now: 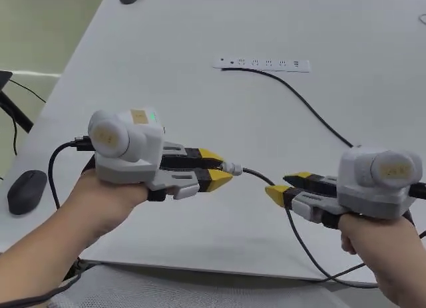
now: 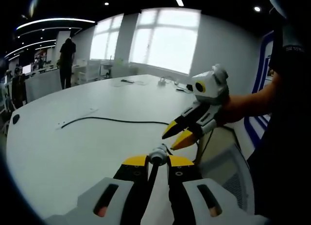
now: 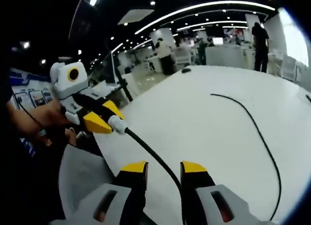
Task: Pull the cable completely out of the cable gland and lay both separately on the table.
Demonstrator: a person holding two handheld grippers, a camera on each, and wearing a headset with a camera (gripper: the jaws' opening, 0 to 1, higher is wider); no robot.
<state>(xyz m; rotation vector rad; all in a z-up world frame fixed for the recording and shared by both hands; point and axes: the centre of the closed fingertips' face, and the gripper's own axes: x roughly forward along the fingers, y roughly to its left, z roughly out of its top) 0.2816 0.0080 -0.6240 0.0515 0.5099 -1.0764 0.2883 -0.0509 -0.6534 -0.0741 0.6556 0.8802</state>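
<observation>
Yellow-tipped on the left gripper [image 1: 226, 168] and the right gripper [image 1: 281, 185] alike — black just behind the tips, then pale grey shells toward the rear. Set into each grey shell near the jaw roots, a red-orange slot [image 2: 105, 206]. Trailing from the back of the left gripper, a looping black lead [image 1: 56, 163]. Dressed in a dark top [image 2: 290, 137] — forearms bare behind both grippers.
</observation>
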